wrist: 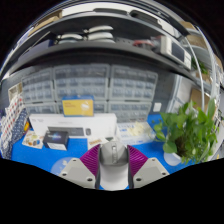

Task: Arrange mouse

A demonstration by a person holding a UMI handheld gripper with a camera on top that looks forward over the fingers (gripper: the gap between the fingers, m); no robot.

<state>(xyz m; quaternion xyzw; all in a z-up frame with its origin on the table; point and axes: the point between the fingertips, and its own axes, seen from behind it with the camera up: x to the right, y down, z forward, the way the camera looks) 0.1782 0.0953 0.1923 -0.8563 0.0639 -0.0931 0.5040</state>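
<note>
A grey computer mouse with a scroll wheel sits between my gripper's two fingers. The magenta pads press on both of its sides. The mouse is held lifted above the blue table, pointing away from me. My gripper is shut on it.
A white box with a yellow label stands on the table ahead to the left. A green potted plant stands to the right. Shelving with many small drawers fills the back wall. Small items lie on the blue surface ahead.
</note>
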